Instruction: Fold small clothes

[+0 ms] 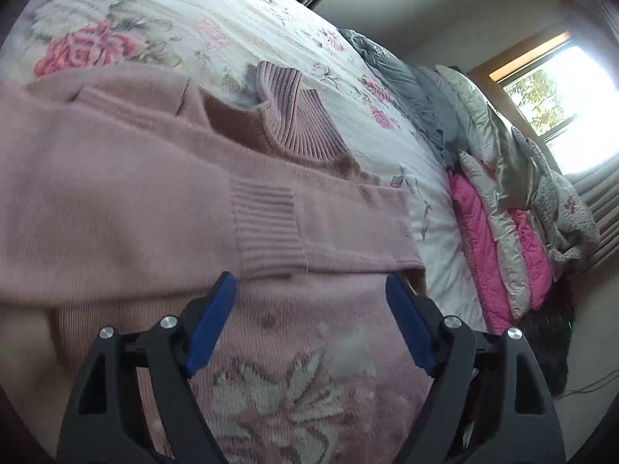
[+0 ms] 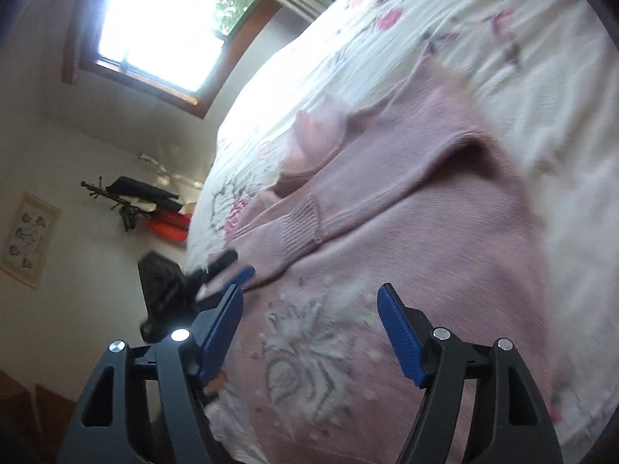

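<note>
- Between the wide-spread jaws of the left gripper (image 1: 309,290), a pink sweater (image 1: 154,201) lies flat on a floral bedspread (image 1: 185,11); nothing is held.
- Ahead of those jaws, a ribbed cuff (image 1: 267,224) rests on the chest, the sleeve folded across the body, seemingly to narrow the garment.
- Beyond it, the ribbed collar (image 1: 286,116) points away.
- Beneath the right gripper (image 2: 313,301), equally open and empty, sits the knitted flower motif (image 2: 305,355).
- Both tools hover over the lower half, likely poised for the next fold.

L claw (image 1: 309,290) & R claw (image 2: 311,301) agape
</note>
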### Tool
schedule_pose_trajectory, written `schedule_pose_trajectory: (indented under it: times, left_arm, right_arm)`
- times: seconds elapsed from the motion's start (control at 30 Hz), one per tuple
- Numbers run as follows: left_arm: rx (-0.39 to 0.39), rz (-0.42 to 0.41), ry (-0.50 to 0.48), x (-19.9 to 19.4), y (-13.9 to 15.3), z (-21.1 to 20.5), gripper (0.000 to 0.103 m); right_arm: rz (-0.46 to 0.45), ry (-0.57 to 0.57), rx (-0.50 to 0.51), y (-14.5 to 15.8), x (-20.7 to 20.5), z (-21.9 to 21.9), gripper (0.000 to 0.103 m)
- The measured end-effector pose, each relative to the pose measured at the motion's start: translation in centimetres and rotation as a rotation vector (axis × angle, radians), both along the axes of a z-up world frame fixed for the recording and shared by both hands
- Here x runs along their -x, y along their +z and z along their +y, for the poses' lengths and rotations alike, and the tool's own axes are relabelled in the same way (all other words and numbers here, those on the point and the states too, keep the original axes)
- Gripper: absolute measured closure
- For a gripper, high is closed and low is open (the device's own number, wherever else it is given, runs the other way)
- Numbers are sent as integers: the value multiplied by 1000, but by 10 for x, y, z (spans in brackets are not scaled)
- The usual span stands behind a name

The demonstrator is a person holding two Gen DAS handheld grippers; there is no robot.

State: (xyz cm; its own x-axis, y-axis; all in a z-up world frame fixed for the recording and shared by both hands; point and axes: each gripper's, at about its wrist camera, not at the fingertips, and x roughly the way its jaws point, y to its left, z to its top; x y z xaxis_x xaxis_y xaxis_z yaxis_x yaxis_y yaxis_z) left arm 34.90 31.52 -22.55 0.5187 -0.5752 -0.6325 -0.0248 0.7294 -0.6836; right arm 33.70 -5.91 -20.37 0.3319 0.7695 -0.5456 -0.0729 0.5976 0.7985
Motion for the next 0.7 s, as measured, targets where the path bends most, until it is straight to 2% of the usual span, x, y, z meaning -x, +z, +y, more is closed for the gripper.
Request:
schedule_pose_trajectory:
  times: [0.07, 0.13, 0.27, 0.37, 0.57, 0.63, 0.7]
  left_arm:
    - [24, 15, 8, 30, -13, 1, 23]
    - [20, 40, 9, 53, -26, -4, 23]
    - [-30, 49, -7, 88, -40, -13, 23]
    - [-49, 38, -14, 98, -40, -15, 22]
    - [-30, 45, -9, 95, -45, -10, 22]
    - [-19, 43, -9, 97, -47, -7, 22]
    - [-19, 41, -9, 97, -48, -5, 22]
  right_arm:
    - [83, 76, -79, -22, -48, 32, 43]
    - [158, 136, -93, -47, -88, 68, 45]
    - [239, 173, 30, -85, -136, 120, 46]
    - [254, 181, 52, -97, -149, 139, 45]
    - [265, 223, 69, -102, -159, 164, 46]
    - [270, 242, 88, -102, -162, 171, 51]
    - [272, 256, 105, -103, -165, 176, 64]
